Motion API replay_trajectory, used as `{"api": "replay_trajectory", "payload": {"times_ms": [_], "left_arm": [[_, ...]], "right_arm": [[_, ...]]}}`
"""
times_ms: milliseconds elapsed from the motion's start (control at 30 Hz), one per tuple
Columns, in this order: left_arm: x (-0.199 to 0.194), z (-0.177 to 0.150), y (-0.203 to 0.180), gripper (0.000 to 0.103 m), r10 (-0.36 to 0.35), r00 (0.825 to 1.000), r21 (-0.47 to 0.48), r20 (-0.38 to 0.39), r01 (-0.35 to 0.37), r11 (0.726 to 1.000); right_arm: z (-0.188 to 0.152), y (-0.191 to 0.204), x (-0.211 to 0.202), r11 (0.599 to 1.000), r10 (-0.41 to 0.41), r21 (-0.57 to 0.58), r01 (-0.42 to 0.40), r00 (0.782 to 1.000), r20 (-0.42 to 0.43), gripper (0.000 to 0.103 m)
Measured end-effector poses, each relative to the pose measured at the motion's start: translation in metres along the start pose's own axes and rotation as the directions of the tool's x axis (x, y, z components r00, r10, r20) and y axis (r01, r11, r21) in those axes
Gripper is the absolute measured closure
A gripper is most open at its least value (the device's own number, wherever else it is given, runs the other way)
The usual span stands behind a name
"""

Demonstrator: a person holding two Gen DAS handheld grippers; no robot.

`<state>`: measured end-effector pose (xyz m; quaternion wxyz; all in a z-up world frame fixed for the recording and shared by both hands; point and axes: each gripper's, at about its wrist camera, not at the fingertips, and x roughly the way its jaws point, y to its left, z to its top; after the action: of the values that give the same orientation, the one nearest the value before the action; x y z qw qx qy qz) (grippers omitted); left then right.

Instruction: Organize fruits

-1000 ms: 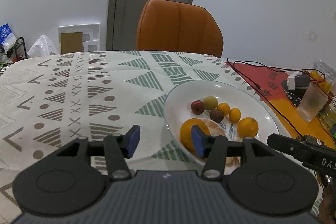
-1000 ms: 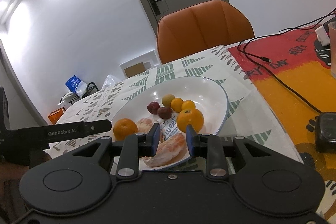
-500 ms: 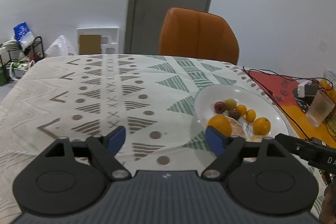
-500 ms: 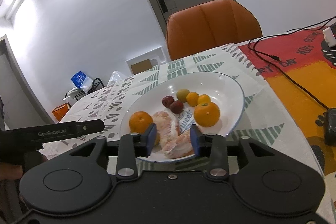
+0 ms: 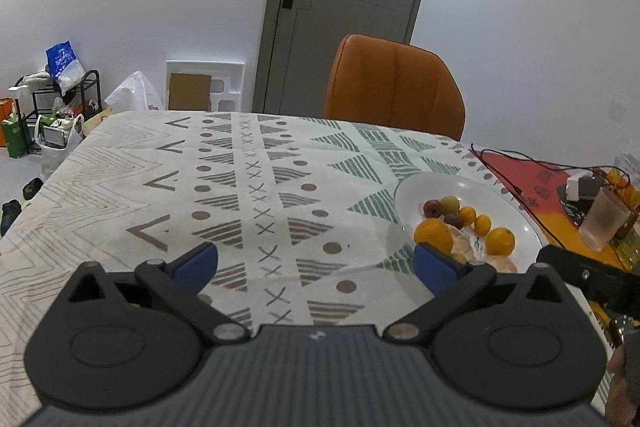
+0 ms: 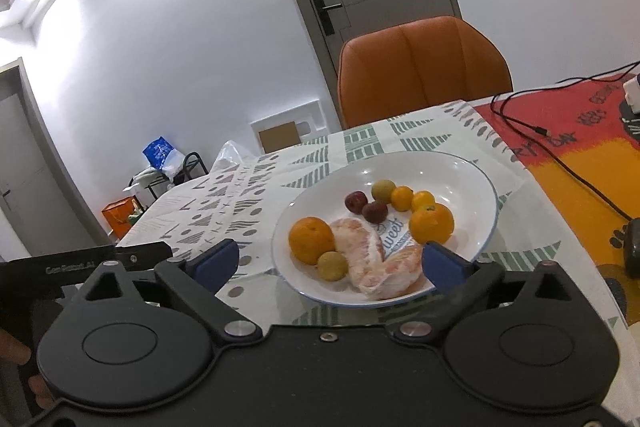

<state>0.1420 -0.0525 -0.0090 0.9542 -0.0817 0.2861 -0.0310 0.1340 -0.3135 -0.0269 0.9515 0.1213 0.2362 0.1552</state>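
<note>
A white plate (image 6: 468,171) on the patterned tablecloth holds the fruit: two oranges (image 6: 311,239), peeled pomelo pieces (image 6: 360,247), small yellow and dark red fruits. My right gripper (image 6: 330,265) is open and empty, just short of the plate's near rim. My left gripper (image 5: 316,265) is open and empty above the cloth, left of the plate (image 5: 416,191). Its right fingertip (image 5: 434,263) overlaps the plate's near edge in the left wrist view.
An orange chair (image 5: 394,87) stands at the table's far side. Right of the plate lie a red-orange mat (image 6: 580,147), black cables (image 6: 560,155), a plastic cup (image 5: 604,219) and a dark device (image 6: 632,247). Floor clutter sits at far left.
Both grippers have opened wide and drawn back from the plate. The right one let go of the pomelo piece, which now lies on the plate.
</note>
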Motion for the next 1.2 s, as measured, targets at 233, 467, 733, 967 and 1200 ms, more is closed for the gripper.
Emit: {"api": "replay_trajectory", "payload": {"times_ms": [233, 467, 733, 967, 1200], "left_arm": [[-0.022, -0.003, 0.005, 0.0, 0.028, 1.0, 0.003, -0.005, -0.028, 1.0], [-0.044, -0.008, 0.011, 0.0, 0.027, 1.0, -0.01, 0.013, -0.027, 1.0], [-0.07, -0.012, 0.011, 0.0, 0.032, 0.998, 0.02, 0.055, -0.033, 0.999], [-0.089, -0.019, 0.014, 0.0, 0.027, 0.997, 0.04, 0.067, -0.03, 0.999], [-0.109, -0.026, 0.014, 0.0, 0.046, 0.995, 0.054, 0.088, -0.051, 0.997]], "right_arm": [[-0.002, 0.012, -0.013, 1.0, -0.005, -0.006, 0.005, 1.0, 0.022, 0.0], [-0.004, 0.019, -0.024, 1.0, 0.001, -0.004, -0.001, 1.0, 0.027, 0.0], [-0.006, 0.032, -0.038, 0.999, 0.016, -0.036, -0.015, 0.999, 0.031, 0.0], [-0.007, 0.042, -0.051, 0.998, 0.025, -0.061, -0.023, 0.999, 0.025, 0.0], [-0.014, 0.05, -0.062, 0.996, 0.04, -0.077, -0.039, 0.999, 0.013, 0.0]]}}
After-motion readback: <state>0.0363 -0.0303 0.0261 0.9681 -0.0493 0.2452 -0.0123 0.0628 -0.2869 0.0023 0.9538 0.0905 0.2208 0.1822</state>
